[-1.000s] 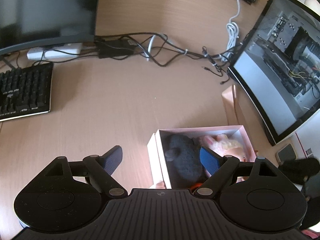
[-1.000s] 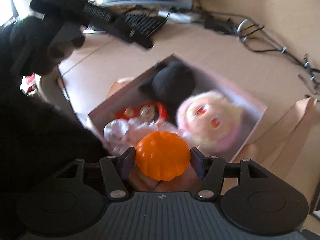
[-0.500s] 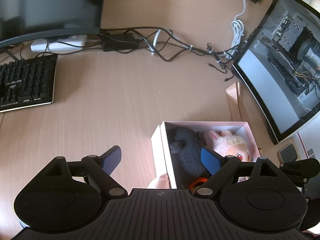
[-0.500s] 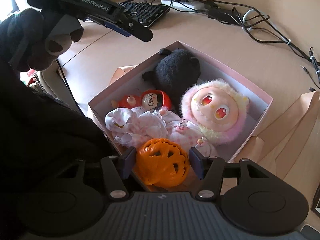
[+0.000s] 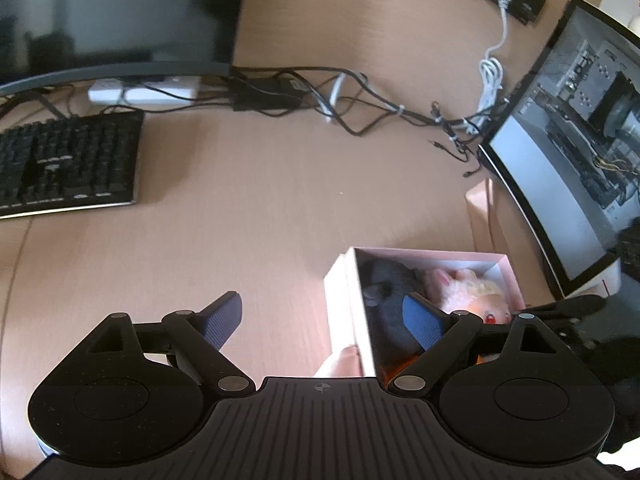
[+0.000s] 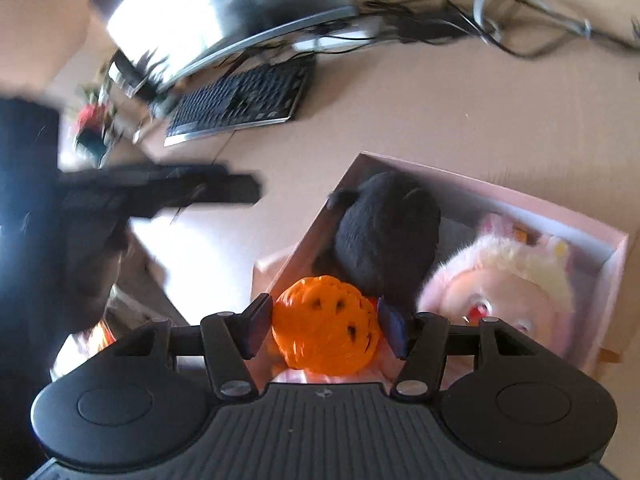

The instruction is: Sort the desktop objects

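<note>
An open pink box (image 6: 500,192) on the wooden desk holds a black plush (image 6: 384,232) and a pink-haired doll (image 6: 500,288). My right gripper (image 6: 324,326) is shut on an orange pumpkin ball (image 6: 324,336), held over the box's near left corner. My left gripper (image 5: 320,312) is open and holds nothing. It straddles the left wall of the pink box (image 5: 344,300), its right finger above the black plush (image 5: 380,292), with the doll (image 5: 468,292) beside that. In the right wrist view the left gripper (image 6: 160,188) shows as a dark blur in a gloved hand.
A black keyboard (image 5: 68,164) lies at the left under a dark monitor (image 5: 112,16). A second monitor (image 5: 568,152) stands at the right, with tangled cables (image 5: 340,96) between them. A brown paper bag (image 5: 480,216) lies behind the box.
My right gripper has swung left and tilted with the orange ball still between its fingers. The left gripper has stayed open and drifted only slightly.
</note>
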Available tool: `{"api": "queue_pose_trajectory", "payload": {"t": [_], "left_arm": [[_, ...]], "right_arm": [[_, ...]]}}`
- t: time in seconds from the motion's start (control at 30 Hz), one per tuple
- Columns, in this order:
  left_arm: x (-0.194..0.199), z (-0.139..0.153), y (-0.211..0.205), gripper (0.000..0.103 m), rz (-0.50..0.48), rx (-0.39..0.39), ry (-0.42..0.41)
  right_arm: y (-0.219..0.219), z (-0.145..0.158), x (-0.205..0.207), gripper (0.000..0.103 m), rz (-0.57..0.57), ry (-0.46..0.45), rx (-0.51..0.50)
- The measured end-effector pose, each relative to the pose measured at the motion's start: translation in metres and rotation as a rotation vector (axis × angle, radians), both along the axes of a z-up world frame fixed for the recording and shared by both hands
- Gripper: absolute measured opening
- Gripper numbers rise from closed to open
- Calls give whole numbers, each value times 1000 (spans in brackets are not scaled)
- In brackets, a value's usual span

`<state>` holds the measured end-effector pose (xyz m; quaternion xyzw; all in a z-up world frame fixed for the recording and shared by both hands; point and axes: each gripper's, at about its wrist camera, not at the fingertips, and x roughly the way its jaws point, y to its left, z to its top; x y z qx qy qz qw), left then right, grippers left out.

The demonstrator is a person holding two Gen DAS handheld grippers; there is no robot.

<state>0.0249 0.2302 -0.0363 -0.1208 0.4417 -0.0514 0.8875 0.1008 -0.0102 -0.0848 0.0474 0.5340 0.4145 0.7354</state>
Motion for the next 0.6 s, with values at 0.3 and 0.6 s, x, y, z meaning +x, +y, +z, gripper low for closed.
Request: {"api": "queue_pose_trajectory", "payload": {"t": [0.3, 0.6], "left_arm": [[-8, -5, 19, 92, 70, 1, 20], [-4, -9, 21, 93, 70, -7, 23]], "right_arm": [[7, 9, -7, 67, 71, -99, -16], [15, 23, -19, 72, 177, -243, -54]]}}
